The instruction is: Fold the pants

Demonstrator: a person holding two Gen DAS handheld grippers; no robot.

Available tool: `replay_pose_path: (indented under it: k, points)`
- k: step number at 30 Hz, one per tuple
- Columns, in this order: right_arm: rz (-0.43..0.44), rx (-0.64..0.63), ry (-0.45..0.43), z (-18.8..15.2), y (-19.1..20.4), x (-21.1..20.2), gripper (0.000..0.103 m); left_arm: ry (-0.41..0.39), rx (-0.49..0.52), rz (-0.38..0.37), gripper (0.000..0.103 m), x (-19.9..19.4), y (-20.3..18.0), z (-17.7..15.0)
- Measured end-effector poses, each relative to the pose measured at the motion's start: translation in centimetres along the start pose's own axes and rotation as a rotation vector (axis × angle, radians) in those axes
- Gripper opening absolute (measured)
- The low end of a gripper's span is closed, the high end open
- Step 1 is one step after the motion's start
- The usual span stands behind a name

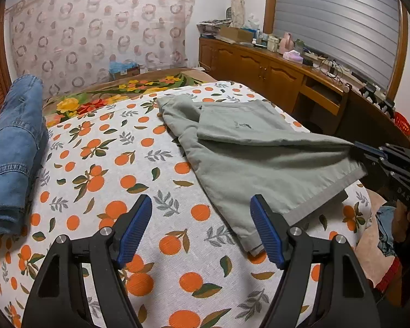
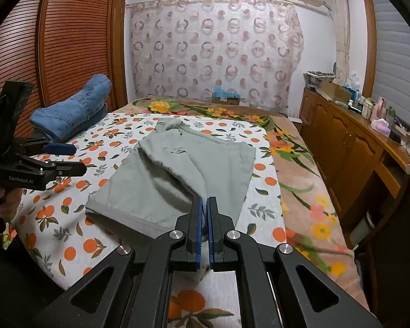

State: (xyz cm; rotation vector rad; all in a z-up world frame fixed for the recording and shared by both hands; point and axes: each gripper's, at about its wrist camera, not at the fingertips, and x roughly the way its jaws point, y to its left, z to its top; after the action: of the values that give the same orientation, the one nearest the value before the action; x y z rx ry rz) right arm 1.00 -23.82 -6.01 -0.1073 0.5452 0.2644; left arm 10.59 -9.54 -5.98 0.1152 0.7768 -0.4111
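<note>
Grey-green pants [image 1: 248,147] lie partly folded on the orange-print bedsheet [image 1: 139,180]; they also show in the right wrist view [image 2: 177,172]. My left gripper [image 1: 201,213] is open and empty, hovering above the sheet just left of the pants' near hem. It shows at the left of the right wrist view [image 2: 76,161]. My right gripper [image 2: 204,205] is shut on a corner of the pants' hem and lifts it off the bed. It shows at the right of the left wrist view [image 1: 355,147], pulling the cloth taut.
Folded blue jeans [image 1: 13,147] lie at the bed's left side by the slatted wooden wardrobe [image 2: 68,41]. A wooden sideboard [image 1: 273,68] with clutter runs along the right. A floral blanket [image 2: 300,164] covers the bed's far and right parts.
</note>
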Motion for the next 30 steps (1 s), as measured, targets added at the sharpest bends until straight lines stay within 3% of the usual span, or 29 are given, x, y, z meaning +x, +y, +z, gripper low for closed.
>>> replay_pose_path:
  k: [12, 19, 24, 30]
  points:
    - [0.018, 0.052, 0.103, -0.8, -0.8, 2.0, 0.003, 0.012, 0.016, -0.005, 0.075, 0.7, -0.4, 0.1]
    - [0.027, 0.062, 0.099, -0.6, -1.9, 1.6, 0.005, -0.007, 0.052, -0.040, 0.075, 2.2, -0.3, 2.6]
    - [-0.018, 0.085, 0.037, 0.2, -3.3, 0.9, 0.026, -0.011, 0.104, -0.023, 0.075, 3.1, -0.4, 3.7]
    - [0.008, 0.084, 0.027, 2.9, -3.5, 1.9, 0.028, -0.010, 0.107, -0.008, 0.075, 3.8, 0.5, 4.8]
